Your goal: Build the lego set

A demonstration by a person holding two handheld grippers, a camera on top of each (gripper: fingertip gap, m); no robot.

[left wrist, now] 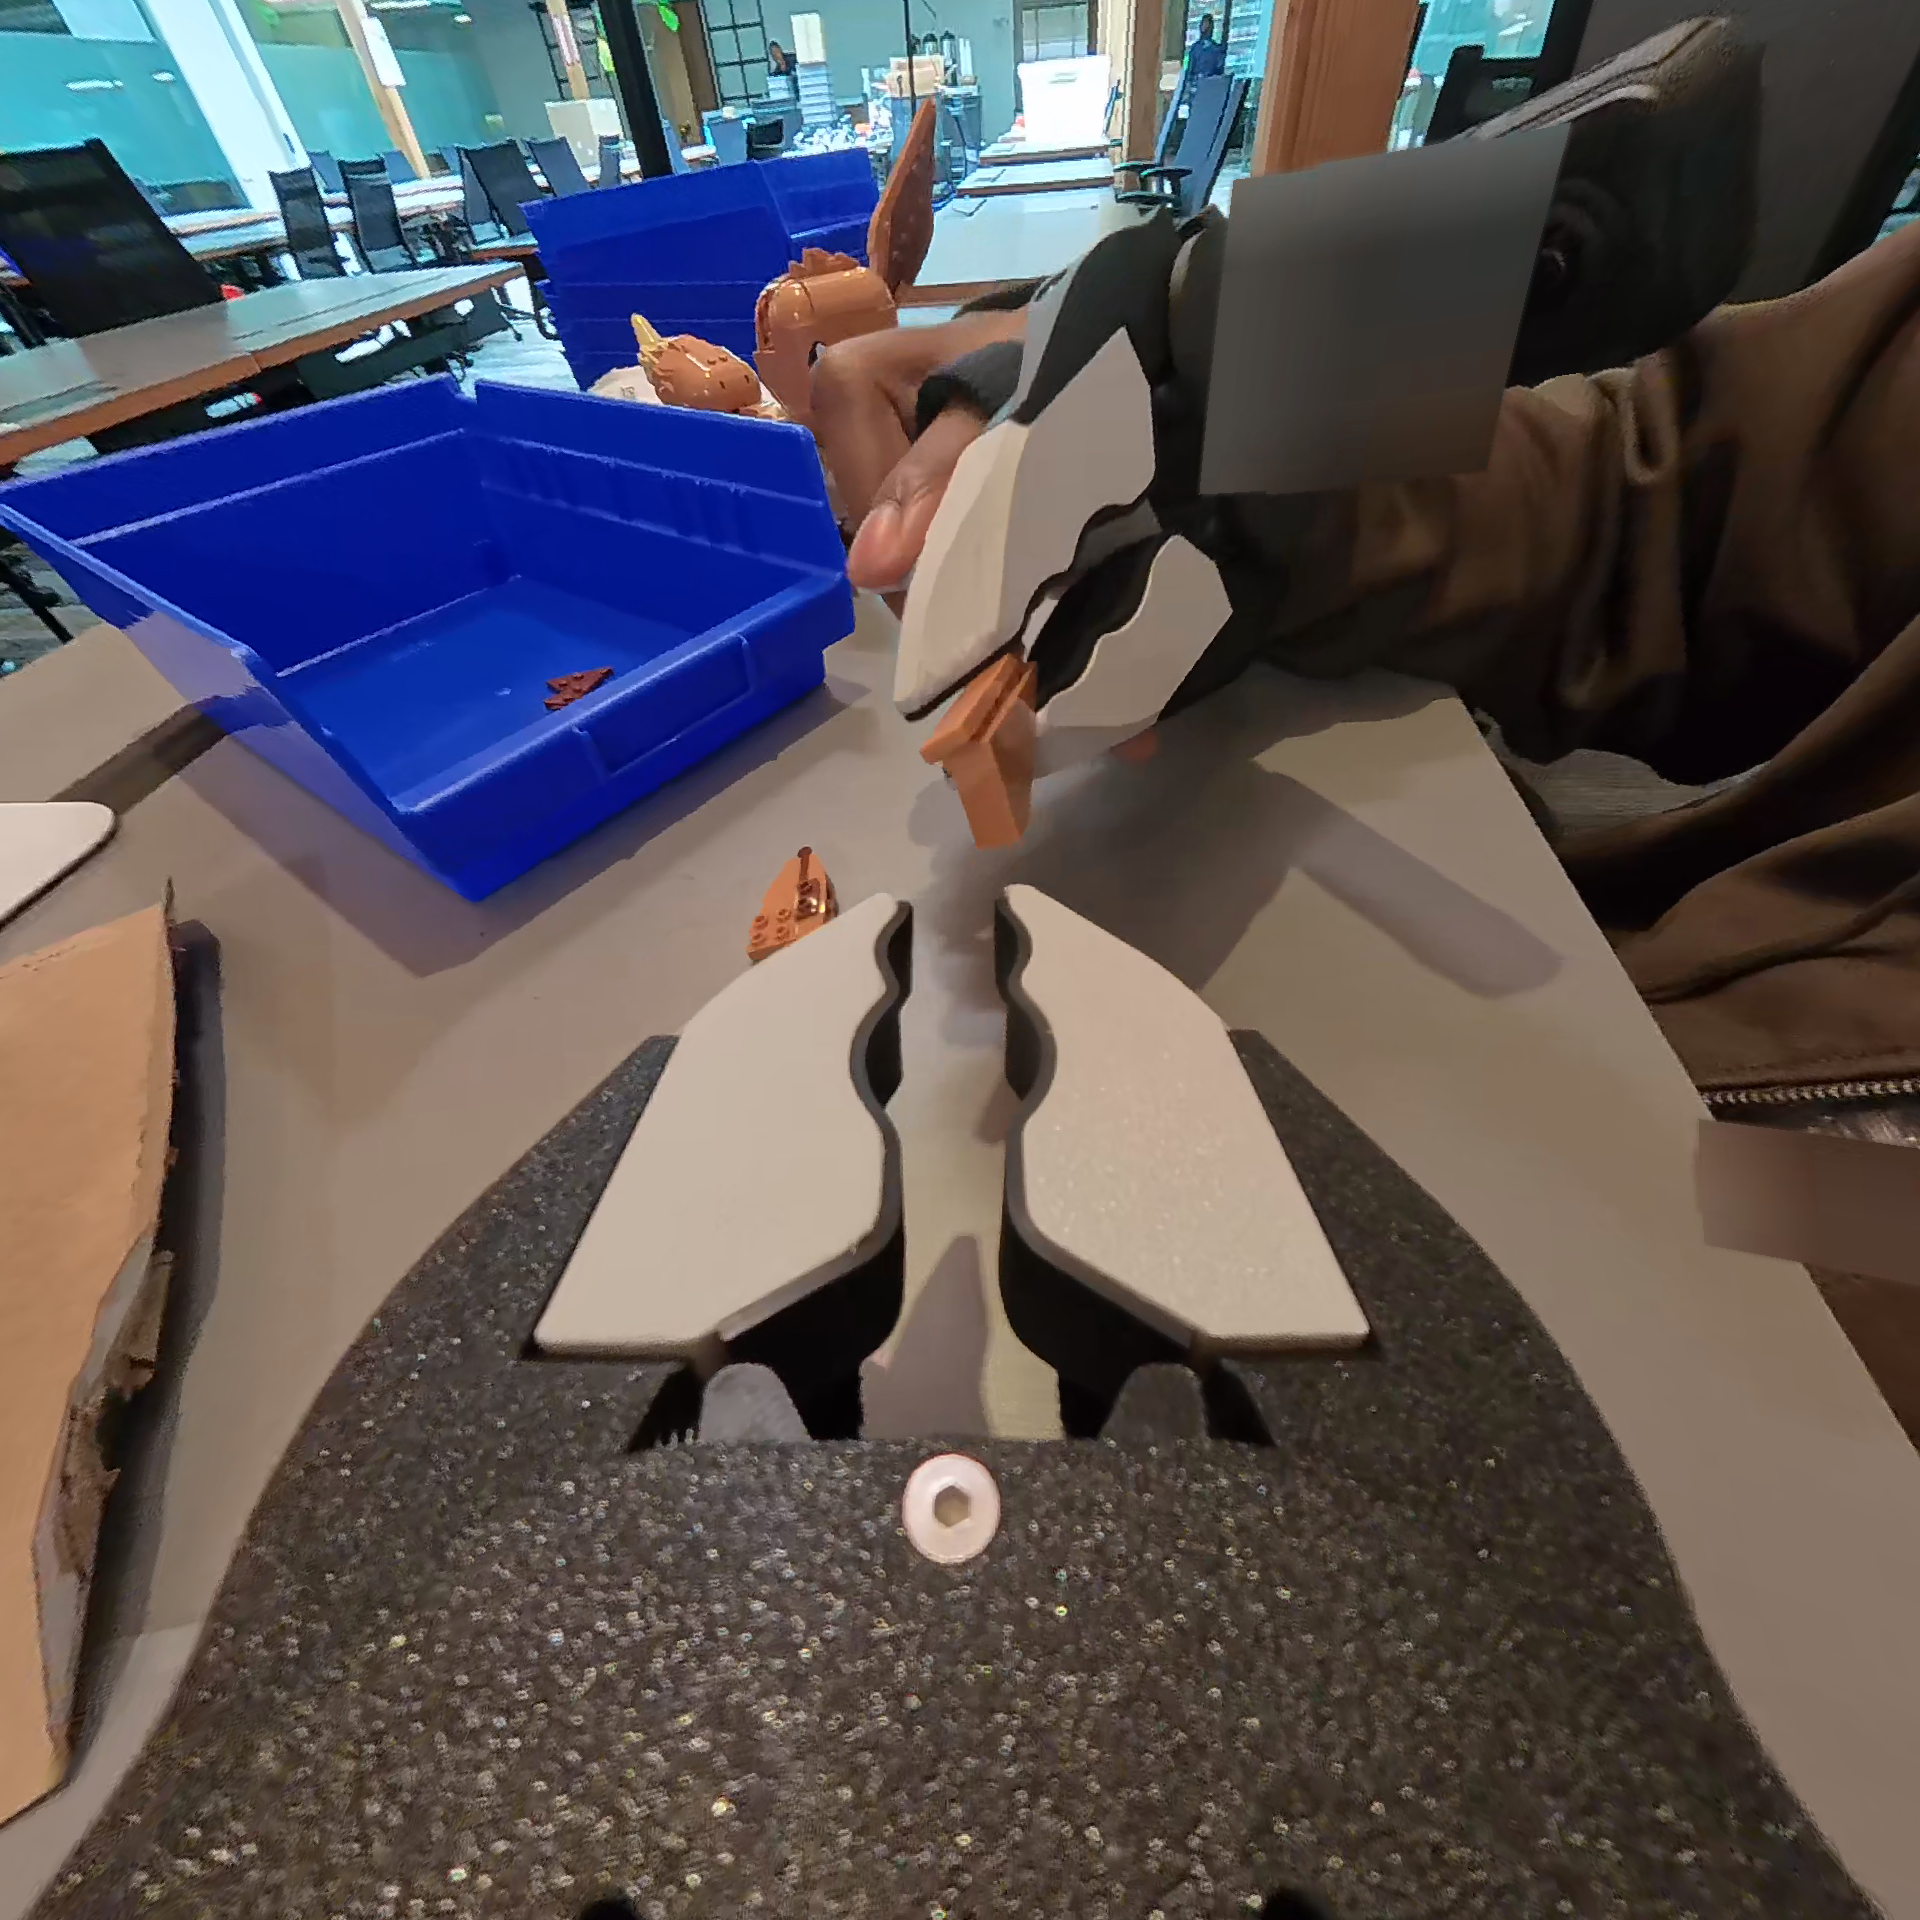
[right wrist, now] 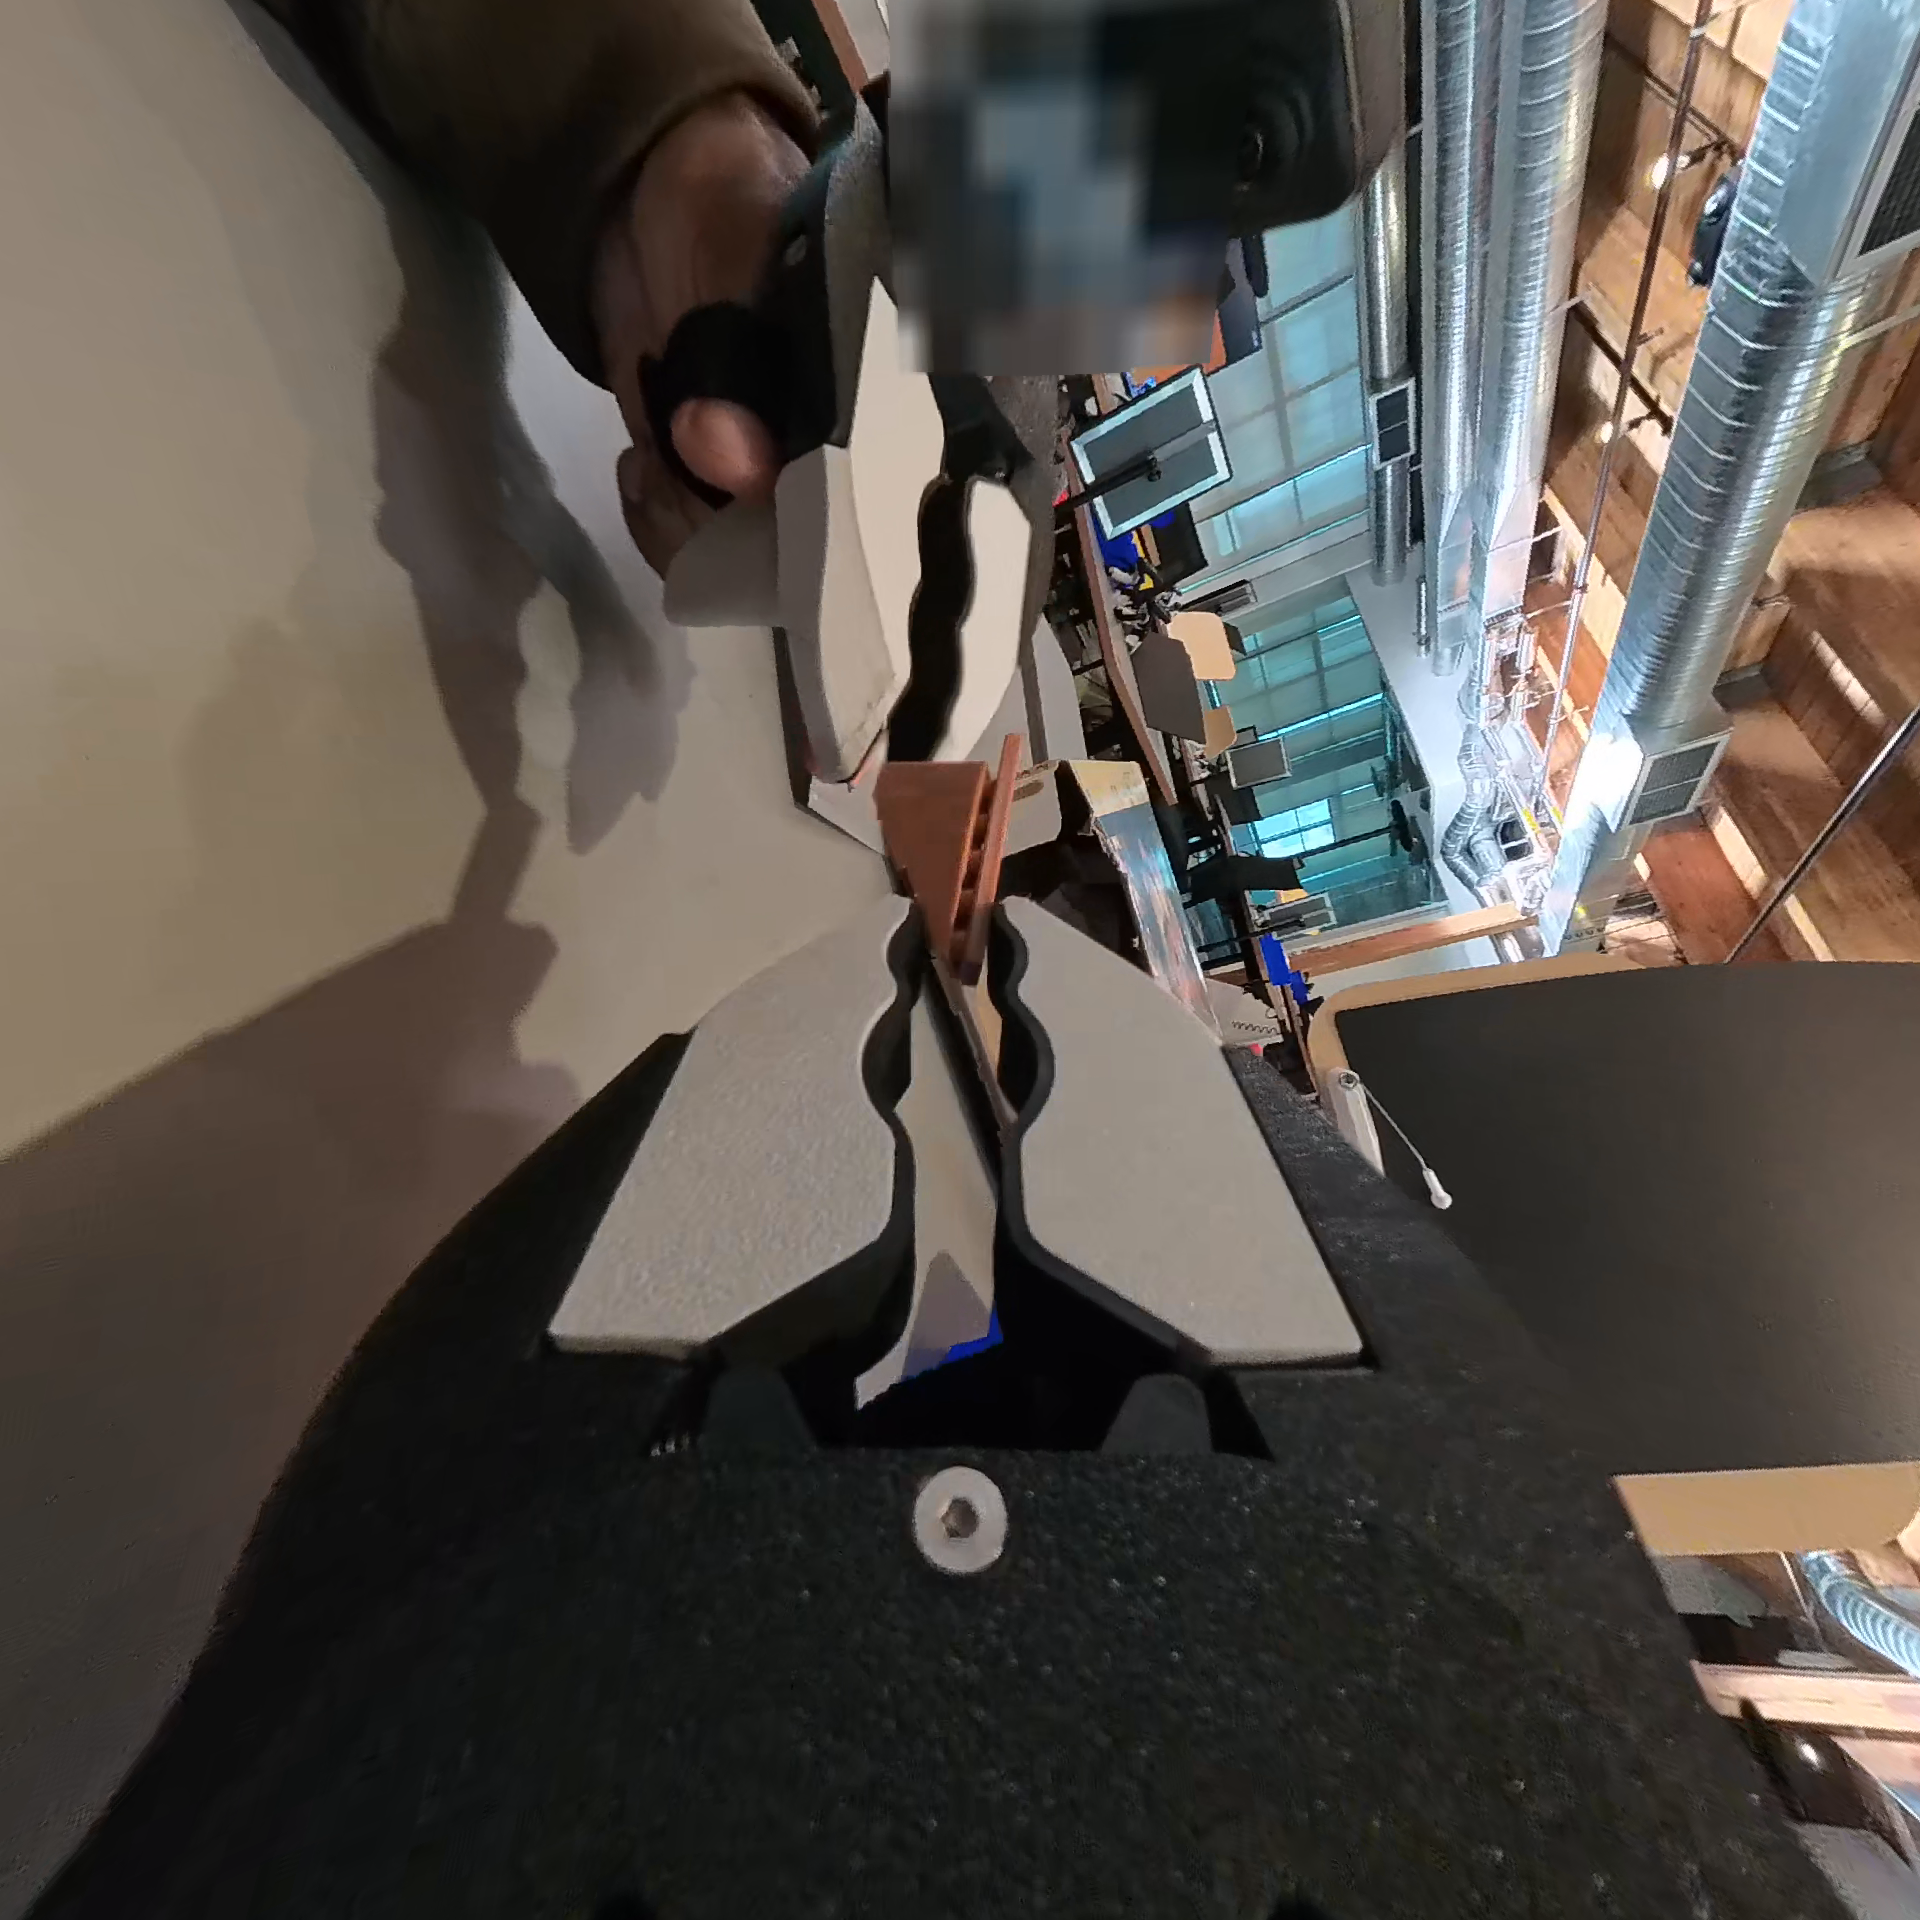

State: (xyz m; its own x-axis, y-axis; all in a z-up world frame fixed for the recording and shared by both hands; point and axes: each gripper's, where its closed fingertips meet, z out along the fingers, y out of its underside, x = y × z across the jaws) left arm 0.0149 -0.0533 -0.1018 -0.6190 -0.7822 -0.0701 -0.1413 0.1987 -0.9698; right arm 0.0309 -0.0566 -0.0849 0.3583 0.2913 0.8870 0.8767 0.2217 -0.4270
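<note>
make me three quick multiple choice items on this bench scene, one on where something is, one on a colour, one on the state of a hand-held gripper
1. Where do the small dark red pieces lie?
A. inside the nearest bin
B. on the cardboard
C. between the left hand-held gripper's fingers

2. What colour is the nearest bin?
A. green
B. blue
C. yellow

3. What is the state of the right hand-held gripper?
A. wide open over the bin
B. lying flat on the table
C. shut on a brown brick assembly

Answers:
1. A, they sit on the floor of the bin.
2. B, its walls and floor are bright blue.
3. C, in the left wrist view the brick assembly pokes out from between its fingertips above the grey table, while the left hand-held gripper stands apart with nothing between its fingers.
</note>
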